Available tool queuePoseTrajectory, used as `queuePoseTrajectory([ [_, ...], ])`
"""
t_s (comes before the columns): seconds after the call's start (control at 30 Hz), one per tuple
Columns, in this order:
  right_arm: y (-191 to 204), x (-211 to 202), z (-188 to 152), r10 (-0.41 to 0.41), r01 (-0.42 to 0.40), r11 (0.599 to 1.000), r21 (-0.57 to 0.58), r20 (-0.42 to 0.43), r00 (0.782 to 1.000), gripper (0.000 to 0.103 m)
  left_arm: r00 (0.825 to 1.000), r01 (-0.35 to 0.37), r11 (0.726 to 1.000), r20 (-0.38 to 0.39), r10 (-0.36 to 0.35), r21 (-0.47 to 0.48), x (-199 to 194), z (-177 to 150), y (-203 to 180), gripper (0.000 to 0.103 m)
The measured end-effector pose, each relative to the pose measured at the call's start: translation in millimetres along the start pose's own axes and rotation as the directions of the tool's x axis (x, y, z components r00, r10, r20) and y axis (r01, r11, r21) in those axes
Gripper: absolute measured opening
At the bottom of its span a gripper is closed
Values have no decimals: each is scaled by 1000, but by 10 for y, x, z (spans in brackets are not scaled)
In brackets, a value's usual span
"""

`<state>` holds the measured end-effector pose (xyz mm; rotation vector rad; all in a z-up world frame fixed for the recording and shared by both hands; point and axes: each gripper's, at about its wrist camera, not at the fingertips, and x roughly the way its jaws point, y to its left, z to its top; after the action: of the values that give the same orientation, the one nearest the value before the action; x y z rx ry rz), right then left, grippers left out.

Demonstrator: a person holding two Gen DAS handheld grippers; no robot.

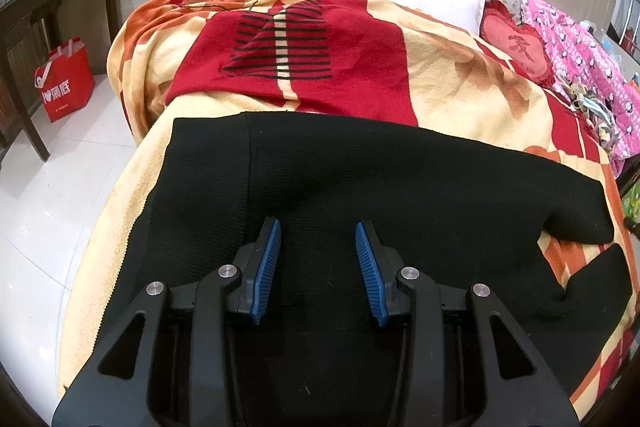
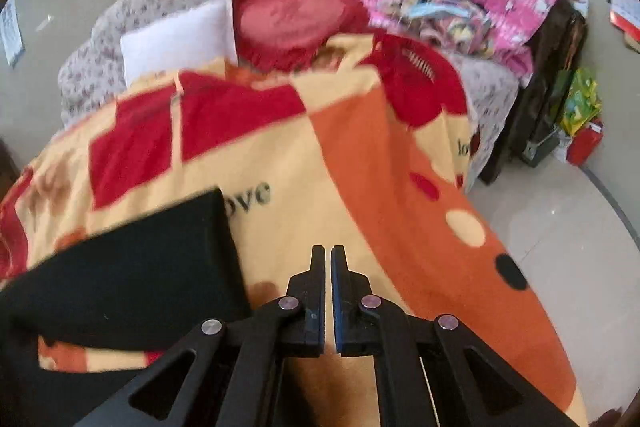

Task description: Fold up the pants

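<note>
Left gripper point(image 1: 318, 269) sits right over the black pants point(image 1: 360, 187), blue pads point(image 1: 267, 269) spread wide with nothing between them, so nothing is grabbed yet. The pants lie flat-ish on the blanket point(image 1: 460, 67), and a leg runs off toward the right edge of that view.

My take on doing this step well: pinch both layers at an edge or corner rather than the middle of the panel, lift just enough to clear the blanket, and carry the fold over evenly so the seams line up (knit like this probably slides and bunches if you drag it).

Right gripper point(image 2: 327, 287) is over bare blanket, jaws nearly together with only a sliver of gap and holding nothing. In its view the pants sit off to the left, near but apart from the fingers. That view is blurry, so I can't say whether that's a cuff or a folded edge.
</note>
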<state>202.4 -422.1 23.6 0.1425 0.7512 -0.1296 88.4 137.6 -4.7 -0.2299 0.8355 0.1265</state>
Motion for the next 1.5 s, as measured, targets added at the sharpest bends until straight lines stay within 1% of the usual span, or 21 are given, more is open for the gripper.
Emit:
queuePoseTrajectory([
  [0.07,207,-95,1,103,-102,993,-64,19,994,2,1000,-1,1000,-1,1,3,2,4,-6,39],
  [0.13,491,-109,-54,172,-173,970,-169,-20,985,2,1000,-1,1000,-2,1,8,5,4,-11,41],
  [0.17,568,-77,-79,169,-173,966,-193,-38,985,2,1000,1,1000,-2,-1,9,5,3,-15,43],
  [0.23,722,76,-193,105,-127,961,-247,-101,989,2,1000,5,1000,-4,-5,18,8,6,-27,46],
  [0.27,747,184,-260,80,-116,958,-263,-141,987,3,1000,18,999,-7,-18,26,9,9,-35,53],
  [0.3,770,224,-326,70,-106,956,-274,-138,988,3,999,32,999,-10,-32,33,14,12,-44,57],
  [0.33,785,169,-360,60,-84,951,-298,-89,994,7,998,62,997,-15,-61,43,21,19,-53,67],
  [0.37,783,134,-393,51,-71,946,-318,-70,996,8,996,84,995,-18,-84,46,26,25,-57,72],
  [0.47,860,69,-393,5,-25,936,-352,-56,998,9,992,121,991,-24,-120,48,33,38,-57,78],
  [0.57,866,65,-371,3,-23,936,-352,-58,998,9,993,117,992,-32,-115,54,18,43,-81,78],
  [0.63,795,101,-344,43,-63,947,-316,-71,997,10,992,118,987,-60,-112,110,-86,122,-97,78],
  [0.77,654,233,-369,129,-148,961,-234,-92,987,10,990,66,975,106,-90,211,-492,447,191,78],
  [0.83,626,231,-367,147,-164,963,-213,-95,985,10,989,31,965,129,-67,261,-480,613,425,78],
  [0.93,641,233,-358,150,-167,964,-206,-96,984,10,996,24,965,82,-46,260,-261,760,793,78],
  [1.03,657,238,-351,139,-157,964,-216,-95,986,10,992,118,965,24,-127,233,-86,746,973,77],
  [1.13,671,247,-342,126,-144,963,-228,-94,988,10,987,161,946,-20,-162,280,63,680,927,70],
  [1.17,678,247,-344,121,-139,963,-232,-93,988,10,986,163,942,-24,-163,295,86,645,903,65],
  [1.27,693,244,-353,113,-132,962,-238,-92,989,10,987,157,928,-45,-151,338,222,631,856,59],
  [1.37,692,244,-352,111,-131,962,-239,-92,990,10,982,184,922,-93,-162,340,371,633,860,58],
  [1.43,695,242,-353,110,-129,962,-241,-91,990,10,975,219,920,-100,-197,324,418,668,899,58],
  [1.5,708,241,-359,103,-122,961,-247,-90,991,10,974,225,923,-100,-203,313,450,709,912,58],
])
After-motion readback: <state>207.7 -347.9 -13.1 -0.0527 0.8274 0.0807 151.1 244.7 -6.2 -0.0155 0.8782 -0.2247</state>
